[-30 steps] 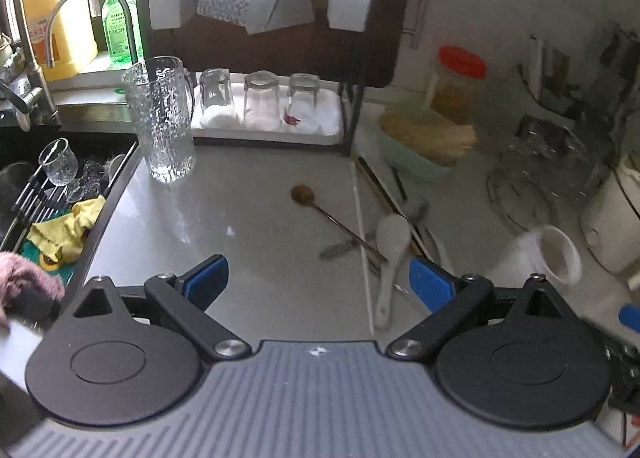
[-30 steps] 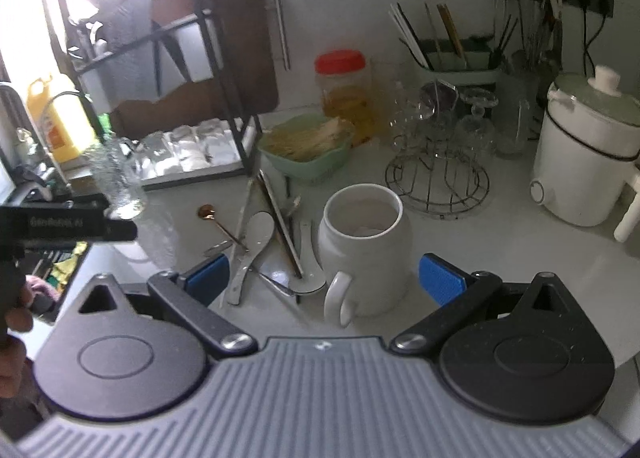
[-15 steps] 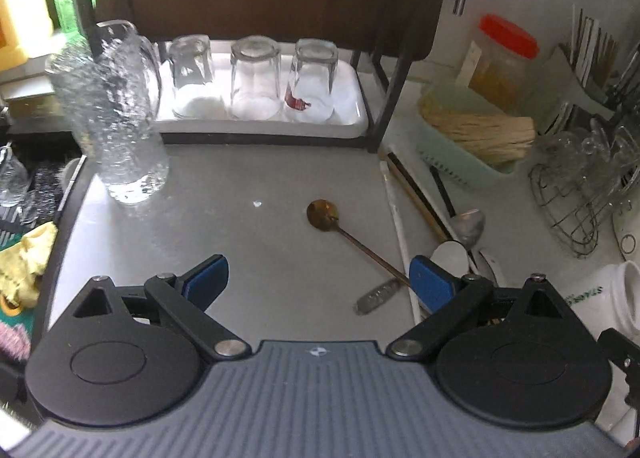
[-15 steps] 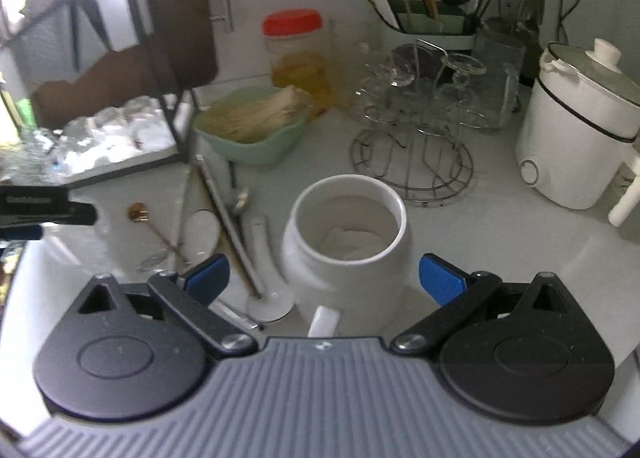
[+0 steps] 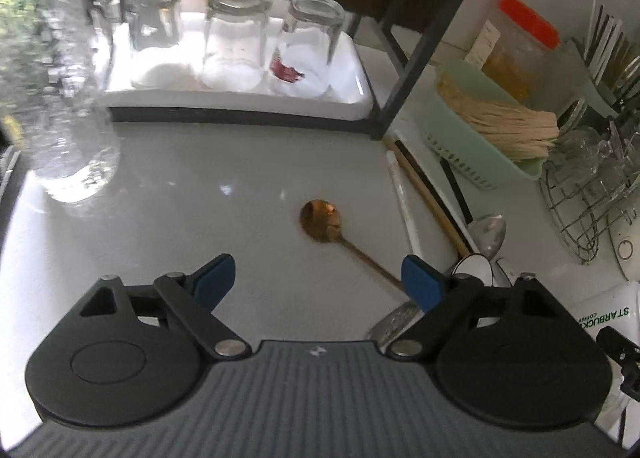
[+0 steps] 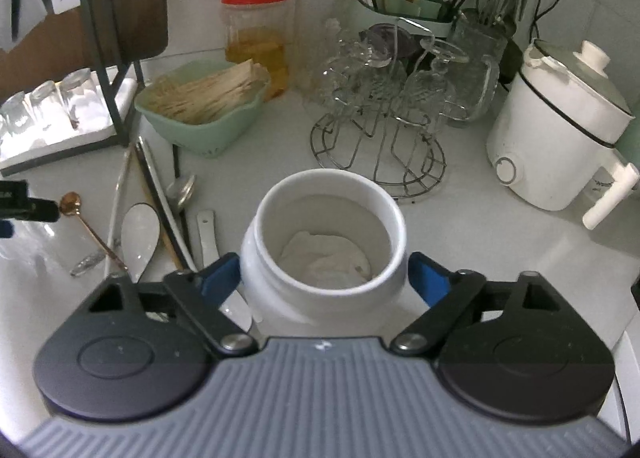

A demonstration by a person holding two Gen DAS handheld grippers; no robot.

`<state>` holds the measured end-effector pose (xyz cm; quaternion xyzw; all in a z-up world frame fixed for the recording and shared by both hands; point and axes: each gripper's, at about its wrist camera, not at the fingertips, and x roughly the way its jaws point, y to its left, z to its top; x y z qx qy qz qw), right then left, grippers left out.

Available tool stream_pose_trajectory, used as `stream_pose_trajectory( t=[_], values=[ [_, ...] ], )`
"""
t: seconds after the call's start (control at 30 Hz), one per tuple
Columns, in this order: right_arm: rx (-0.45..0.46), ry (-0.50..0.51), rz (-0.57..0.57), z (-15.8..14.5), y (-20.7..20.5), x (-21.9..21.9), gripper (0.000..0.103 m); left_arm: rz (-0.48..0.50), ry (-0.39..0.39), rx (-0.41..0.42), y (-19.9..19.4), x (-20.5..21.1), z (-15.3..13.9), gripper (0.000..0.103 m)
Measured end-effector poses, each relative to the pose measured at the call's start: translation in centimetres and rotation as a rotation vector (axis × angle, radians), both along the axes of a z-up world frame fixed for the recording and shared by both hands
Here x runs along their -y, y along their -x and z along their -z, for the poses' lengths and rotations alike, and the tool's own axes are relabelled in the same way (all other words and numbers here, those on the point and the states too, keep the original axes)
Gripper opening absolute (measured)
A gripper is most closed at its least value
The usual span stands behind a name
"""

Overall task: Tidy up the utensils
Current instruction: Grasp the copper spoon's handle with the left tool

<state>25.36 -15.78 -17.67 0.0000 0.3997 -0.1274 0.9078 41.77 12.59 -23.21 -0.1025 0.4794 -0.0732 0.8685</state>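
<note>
Right tool (image 6: 324, 278): jaws closing around the white mug (image 6: 324, 234), which stands near the middle of the desk (image 6: 500, 242). Blue pads sit against or just beside its shoulder on both sides; firm contact cannot be confirmed.

Left tool (image 5: 316, 282): jaws wide but starting to close, holding nothing. Only bare desk lies between the pads; the copper spoon (image 5: 322, 219) lies just ahead, its handle running under the right pad.

Utensils lie loose left of the mug: white ceramic spoon (image 6: 140, 236), chopsticks (image 6: 158, 201), steel spoon (image 6: 182, 191).

Risks, as judged:
- Mug wall is glazed and curved; a grip low on the bulge may slip or tip the mug.
- A white spoon handle (image 6: 208, 234) lies just beside the mug's base; the left pad could snag it.
- Left tool may close on bare desk, or skid the thin flat spoon handle sideways.
- Glass pitcher (image 5: 60, 97) near the desk's left edge could be knocked by a wide swing.
</note>
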Motion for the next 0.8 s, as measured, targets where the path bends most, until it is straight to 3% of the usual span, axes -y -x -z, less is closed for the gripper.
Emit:
stream_pose_trajectory(
  t=[0.2, 0.43, 0.63, 0.8],
  values=[
    [-0.018, -0.006, 0.015, 0.0, -0.3, -0.1, 0.091, 0.036, -0.014, 0.024, -2.2, 0.8, 1.3, 0.079],
    [-0.046, -0.007, 0.043, -0.1, -0.8, -0.3, 0.091, 0.073, -0.064, 0.066, -4.0, 1.6, 1.8, 0.058],
    [-0.054, 0.000, 0.066, -0.1, -1.0, -0.6, 0.091, 0.111, -0.173, 0.026, -4.4, 3.0, 1.7, 0.055],
    [-0.060, 0.008, 0.074, 0.0, -1.1, -0.8, 0.092, 0.120, -0.235, 0.051, -4.1, 3.6, 2.0, 0.046]
  ],
)
